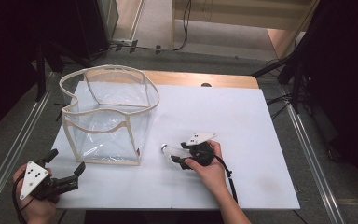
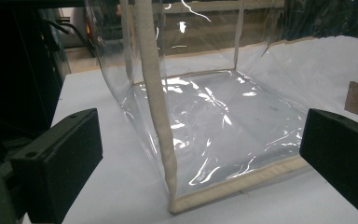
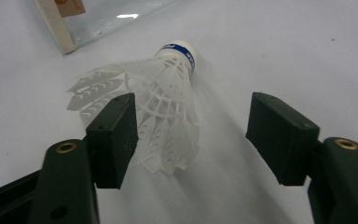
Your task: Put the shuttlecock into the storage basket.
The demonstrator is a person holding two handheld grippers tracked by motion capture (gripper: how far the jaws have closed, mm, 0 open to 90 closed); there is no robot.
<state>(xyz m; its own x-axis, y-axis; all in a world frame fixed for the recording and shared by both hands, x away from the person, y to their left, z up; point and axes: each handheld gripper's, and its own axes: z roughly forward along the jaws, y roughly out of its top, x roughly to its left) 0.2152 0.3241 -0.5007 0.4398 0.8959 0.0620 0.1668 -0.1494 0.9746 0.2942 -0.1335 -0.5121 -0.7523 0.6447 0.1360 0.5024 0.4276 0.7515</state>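
Observation:
A white plastic shuttlecock point(image 3: 161, 100) with a blue band at its cork lies on its side on the white table top point(image 1: 242, 126); from above the shuttlecock point(image 1: 168, 150) sits right of the bag. My right gripper point(image 3: 191, 135) is open, its jaws standing either side of the skirt, the left one close against it. From above, the right gripper point(image 1: 179, 154) is low over the table. A clear plastic bag point(image 1: 107, 116) with beige trim stands open at the left. My left gripper point(image 1: 65, 165) is open near the table's front left corner, facing the bag's point(image 2: 205, 121) lower corner.
The bag's beige bottom seam point(image 2: 233, 186) and upright edge strip point(image 2: 154, 93) lie just ahead of the left jaws. A wooden edge point(image 1: 200, 79) borders the table's far side. Black stands and cables point(image 1: 289, 70) flank the table on the floor.

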